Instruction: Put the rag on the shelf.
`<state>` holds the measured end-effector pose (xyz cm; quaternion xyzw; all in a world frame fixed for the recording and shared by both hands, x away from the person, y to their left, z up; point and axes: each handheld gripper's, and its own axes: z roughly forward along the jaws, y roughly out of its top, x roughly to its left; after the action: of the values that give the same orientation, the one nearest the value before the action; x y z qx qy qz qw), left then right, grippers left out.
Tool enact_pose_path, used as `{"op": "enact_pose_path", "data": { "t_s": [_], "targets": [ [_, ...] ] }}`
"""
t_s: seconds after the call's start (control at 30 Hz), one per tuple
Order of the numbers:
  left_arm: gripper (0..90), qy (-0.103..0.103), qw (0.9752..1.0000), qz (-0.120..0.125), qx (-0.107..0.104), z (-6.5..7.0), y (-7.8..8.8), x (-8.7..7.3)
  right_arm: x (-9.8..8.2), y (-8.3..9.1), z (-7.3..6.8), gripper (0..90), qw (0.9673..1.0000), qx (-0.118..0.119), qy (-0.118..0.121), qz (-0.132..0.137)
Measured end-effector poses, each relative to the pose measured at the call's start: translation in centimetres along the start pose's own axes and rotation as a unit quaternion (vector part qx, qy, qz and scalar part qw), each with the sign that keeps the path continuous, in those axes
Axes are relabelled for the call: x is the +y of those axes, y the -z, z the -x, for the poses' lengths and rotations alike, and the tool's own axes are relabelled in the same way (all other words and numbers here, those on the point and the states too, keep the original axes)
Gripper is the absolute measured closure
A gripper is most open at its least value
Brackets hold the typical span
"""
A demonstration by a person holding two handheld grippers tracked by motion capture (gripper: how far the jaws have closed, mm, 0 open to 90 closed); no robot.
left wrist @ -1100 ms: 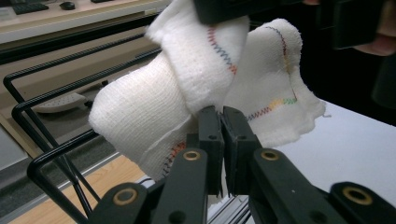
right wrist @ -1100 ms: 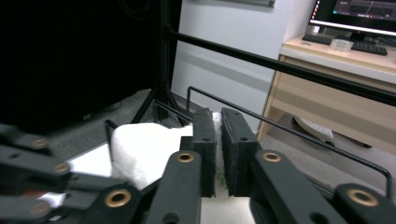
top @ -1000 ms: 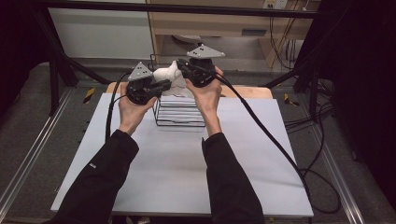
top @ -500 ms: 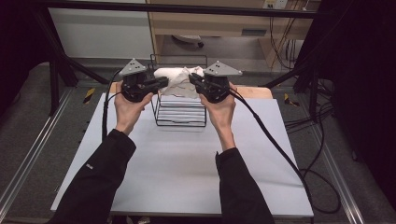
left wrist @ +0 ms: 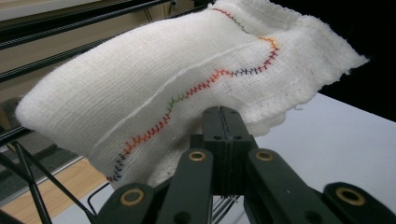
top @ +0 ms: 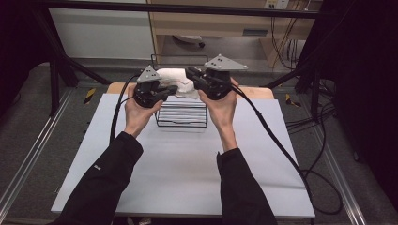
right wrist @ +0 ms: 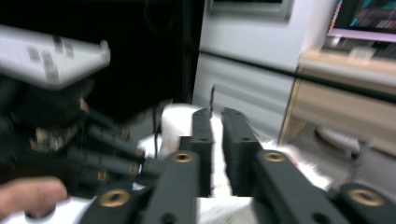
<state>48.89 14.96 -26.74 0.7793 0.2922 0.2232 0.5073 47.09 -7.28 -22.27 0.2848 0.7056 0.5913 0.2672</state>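
Note:
A white gauze cloth with a wavy multicolour stitch line hangs in the air above a black wire basket. My left gripper is shut on the cloth's near edge, and the cloth spreads up and away from the closed jaws. My right gripper is at the cloth's right end. In the right gripper view its jaws stand a narrow gap apart, with the cloth behind them; the view is blurred. The left gripper shows at the left there.
The basket stands at the far middle of a white table, with a wooden strip behind it. Black cables trail from both grippers across the table. Dark frame bars and a shelf unit lie beyond the table.
Both hands moved away from me and apart, stretching the cloth over the basket, then drew slightly closer. The right jaws now show a gap.

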Motion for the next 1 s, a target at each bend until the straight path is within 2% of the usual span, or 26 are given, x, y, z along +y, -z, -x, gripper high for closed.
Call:
{"op": "enact_pose_path", "data": {
  "t_s": [0.07, 0.1, 0.2, 0.33, 0.43, 0.53, 0.67, 0.73, 0.9, 1.0],
  "targets": [
    [89.4, 0.001, 1.0000, 0.003, 0.006, -0.1, 0.3, -0.1, -0.9, -1.0, -0.2, 89.9, 0.9992, -0.001, 0.004, -0.039],
    [89.3, 0.002, 0.9999, 0.005, 0.009, -0.2, 0.6, -0.3, -1.4, -1.3, -0.2, 90.0, 0.9983, -0.012, 0.006, -0.058],
    [87.8, 0.007, 0.9998, 0.006, 0.019, -0.8, 1.1, -0.7, -3.0, -1.4, 0.7, 90.0, 0.9963, -0.042, -0.002, -0.075],
    [85.5, 0.023, 0.9995, 0.006, 0.023, -1.5, 1.1, -1.1, -4.2, -1.2, 1.8, 90.0, 0.9948, -0.063, -0.009, -0.080],
    [82.6, 0.027, 0.9994, 0.008, 0.022, -1.5, 1.0, -1.3, -4.7, -1.1, 1.9, 89.5, 0.9954, -0.060, -0.017, -0.073],
    [78.0, 0.021, 0.9995, 0.002, 0.022, -1.2, 1.4, -1.5, -4.8, -0.5, 2.0, 86.9, 0.9966, -0.050, -0.023, -0.062],
    [68.8, 0.018, 0.9996, -0.004, 0.022, -0.9, 2.5, -2.0, -4.6, 1.2, 1.9, 76.9, 0.9976, -0.035, -0.033, -0.050],
    [62.4, 0.023, 0.9995, -0.012, 0.018, -0.8, 3.0, -2.4, -4.7, 2.2, 1.9, 66.7, 0.9976, -0.025, -0.044, -0.046],
    [48.1, 0.029, 0.9990, -0.029, 0.020, -0.5, 4.5, -4.8, -6.0, 4.6, 2.0, 41.8, 0.9962, -0.014, -0.051, -0.069],
    [38.2, 0.046, 0.9981, -0.039, 0.012, -0.5, 5.1, -6.5, -7.4, 6.2, 2.4, 34.0, 0.9944, -0.013, -0.060, -0.086]
  ]
}}
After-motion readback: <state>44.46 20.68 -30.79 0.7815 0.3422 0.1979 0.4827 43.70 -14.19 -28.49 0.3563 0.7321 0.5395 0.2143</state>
